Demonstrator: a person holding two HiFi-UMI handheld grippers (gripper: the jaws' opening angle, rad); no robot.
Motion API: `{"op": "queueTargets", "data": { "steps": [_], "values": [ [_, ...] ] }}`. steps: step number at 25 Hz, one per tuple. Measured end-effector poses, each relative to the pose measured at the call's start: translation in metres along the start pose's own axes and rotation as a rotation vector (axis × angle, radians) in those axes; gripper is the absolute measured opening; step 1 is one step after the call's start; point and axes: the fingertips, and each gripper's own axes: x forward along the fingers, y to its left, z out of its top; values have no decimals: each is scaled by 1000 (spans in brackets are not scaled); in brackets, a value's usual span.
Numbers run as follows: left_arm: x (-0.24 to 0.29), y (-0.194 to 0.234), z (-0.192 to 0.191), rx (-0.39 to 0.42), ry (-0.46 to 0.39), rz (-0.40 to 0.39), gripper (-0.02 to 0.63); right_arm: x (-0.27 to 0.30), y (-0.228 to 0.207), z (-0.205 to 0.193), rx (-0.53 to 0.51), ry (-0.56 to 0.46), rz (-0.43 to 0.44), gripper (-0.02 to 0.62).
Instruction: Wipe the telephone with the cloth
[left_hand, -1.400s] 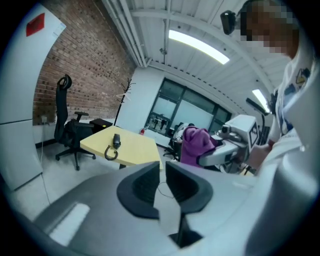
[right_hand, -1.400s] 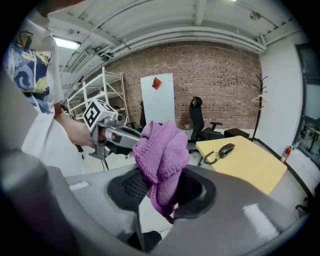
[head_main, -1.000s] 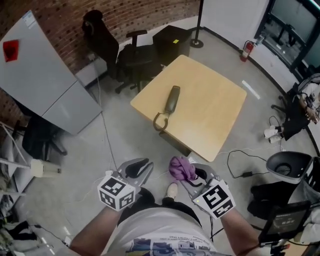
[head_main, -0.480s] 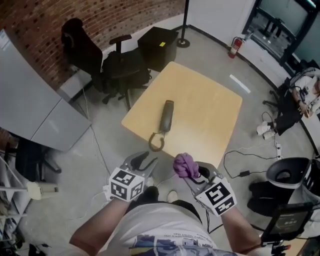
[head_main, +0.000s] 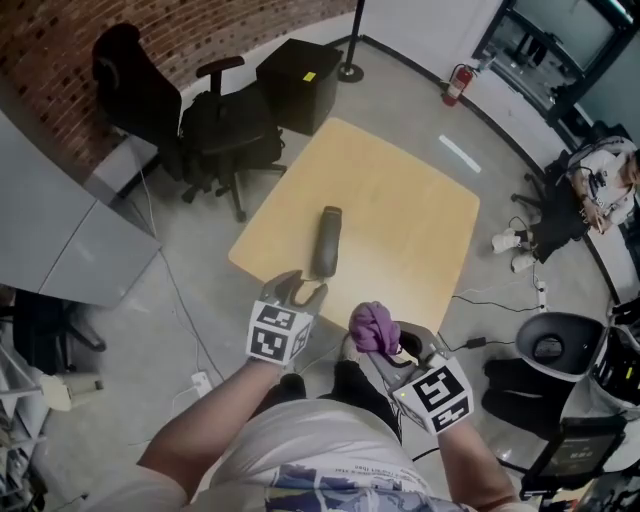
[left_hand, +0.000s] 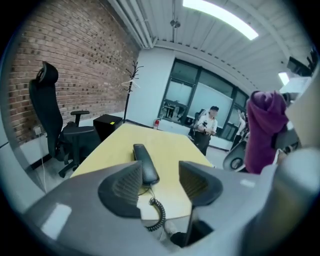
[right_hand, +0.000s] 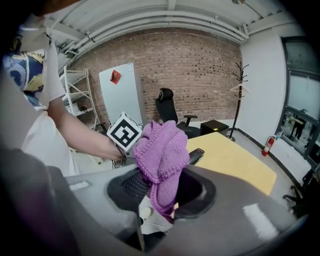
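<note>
A dark grey telephone handset (head_main: 325, 240) (left_hand: 144, 161) lies on the light wooden table (head_main: 400, 215), its coiled cord (left_hand: 158, 214) hanging over the near edge. My left gripper (head_main: 298, 293) (left_hand: 159, 186) hovers just short of that near edge, pointed at the handset; its jaws are opening and nothing is between them. To the right my right gripper (head_main: 385, 345) (right_hand: 161, 192) is shut on a bunched purple cloth (head_main: 373, 326) (right_hand: 162, 155), held in front of the table edge. The handset's far end (right_hand: 196, 155) shows past the cloth.
Black office chairs (head_main: 215, 130) and a black box (head_main: 292, 82) stand beyond the table's far left side. A grey cabinet (head_main: 60, 230) is at the left. A round grey bin (head_main: 545, 345) and cables (head_main: 490, 300) lie on the floor at the right. A person (left_hand: 206, 131) stands beyond the table.
Both grippers have come forward toward the table's near edge. The left gripper's jaws have spread apart. The purple cloth stays in the right gripper.
</note>
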Motion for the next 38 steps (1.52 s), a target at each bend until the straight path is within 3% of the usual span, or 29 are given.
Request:
{"op": "queueTargets", "data": {
  "steps": [9,16,22,25,31,38],
  "values": [
    [83,27,2,-46,90,160,259,-12,-54,1,-30,28,46,123],
    [133,47,-12,-52,146,311,296,-29,-108,-24,-27,67,62,123],
    [151,63,-33,-120,168,399,269,-33,-138,-31,-42,85,87,123],
    [149,62,-31,-140,159,409,235,-33,-147,-32,-51,93,106,123],
    [142,63,-25,-141,147,411,255,-27,-151,-28,-66,91,128,123],
    [113,38,11,-51,51,325,255,-22,-149,-14,-69,62,112,123]
  ]
}}
